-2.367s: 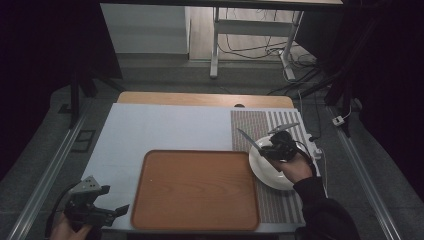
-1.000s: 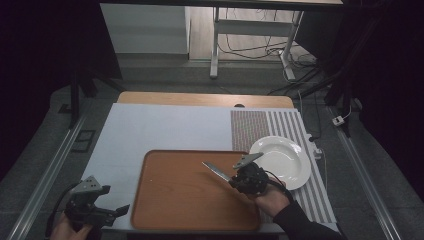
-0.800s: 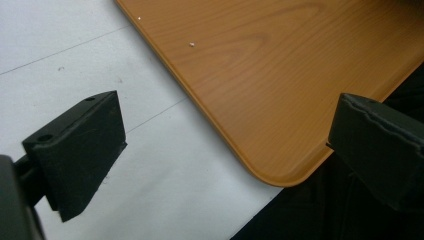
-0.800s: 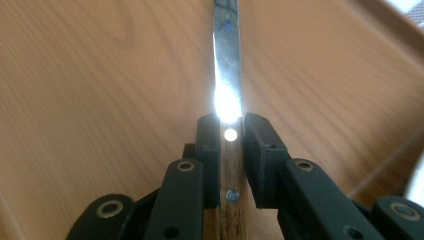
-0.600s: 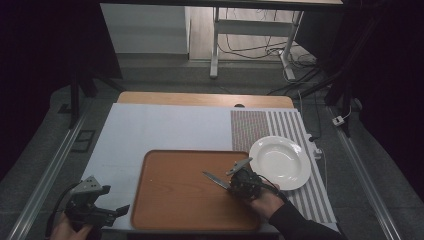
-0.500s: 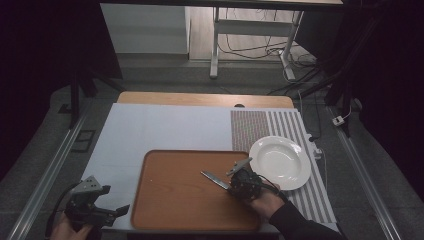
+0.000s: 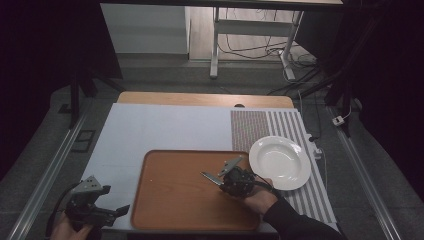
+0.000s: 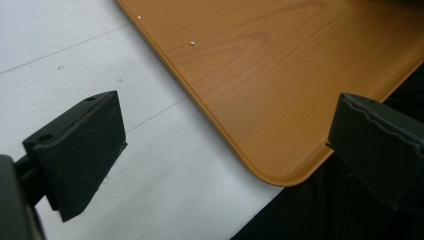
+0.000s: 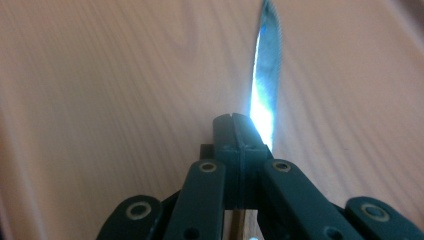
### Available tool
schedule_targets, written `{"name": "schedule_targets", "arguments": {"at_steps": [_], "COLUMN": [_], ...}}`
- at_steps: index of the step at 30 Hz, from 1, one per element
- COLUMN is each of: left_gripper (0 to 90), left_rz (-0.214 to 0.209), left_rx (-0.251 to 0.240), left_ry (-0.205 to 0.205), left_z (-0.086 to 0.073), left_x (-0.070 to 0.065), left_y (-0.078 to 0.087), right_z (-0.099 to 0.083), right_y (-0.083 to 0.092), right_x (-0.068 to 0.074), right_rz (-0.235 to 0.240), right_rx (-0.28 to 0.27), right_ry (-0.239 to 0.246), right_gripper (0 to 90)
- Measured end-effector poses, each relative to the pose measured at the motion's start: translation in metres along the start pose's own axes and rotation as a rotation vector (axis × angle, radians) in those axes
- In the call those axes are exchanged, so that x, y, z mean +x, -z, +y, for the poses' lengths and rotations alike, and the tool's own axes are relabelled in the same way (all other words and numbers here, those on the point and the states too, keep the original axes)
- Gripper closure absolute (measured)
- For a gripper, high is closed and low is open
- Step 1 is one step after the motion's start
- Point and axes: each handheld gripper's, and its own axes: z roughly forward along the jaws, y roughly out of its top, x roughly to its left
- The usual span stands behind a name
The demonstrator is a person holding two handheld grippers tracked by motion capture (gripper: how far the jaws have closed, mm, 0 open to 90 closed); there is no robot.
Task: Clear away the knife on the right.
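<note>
Since 2.4 s ago I've carried the knife (image 7: 210, 177) off the white plate (image 7: 278, 162) and over onto the wooden tray (image 7: 170, 200); plate now sits bare on the striped mat (image 7: 260, 125), just right of the tray. Knife is pinched in my right hand-held gripper (image 7: 235, 181), jaws closed tight on its handle end, blade sticking out to the upper left, low over the tray's right half. In the right gripper view the blade (image 9: 264, 85) runs straight ahead from the closed jaw tips w/ wood grain under it; can't tell if the tip touches the wood. My right hand (image 7: 257, 197) & dark sleeve come in from the bottom edge, hand over the tray's right rim.

Left hand-held gripper (image 7: 92, 207) hasn't moved: at the worktop's (image 7: 165, 130) near left corner, jaws wide, nothing between them. Left gripper view shows the tray's rounded near corner (image 8: 280, 170) between the spread jaws, over the pale worktop surface.
</note>
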Motion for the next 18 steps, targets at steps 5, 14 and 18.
{"name": "schedule_targets", "arguments": {"at_steps": [5,14,18], "left_gripper": [2.3,2.4,2.4], "left_rz": [0.001,-0.001,0.0], "left_rx": [0.0,0.0,0.0], "left_ry": [-0.002,-0.005,-0.005], "left_z": [0.0,0.0,0.0], "left_x": [0.0,0.0,-0.001], "left_y": [0.0,0.0,0.0], "right_z": [-0.004,-0.021,-0.03], "right_y": [-0.004,0.005,0.009], "right_x": [-0.008,-0.03,-0.039], "right_rz": [-0.004,-0.034,-0.025], "right_rx": [0.024,0.046,0.051], "right_ry": [-0.026,-0.126,-0.178], "right_gripper": [90.0,90.0,90.0]}}
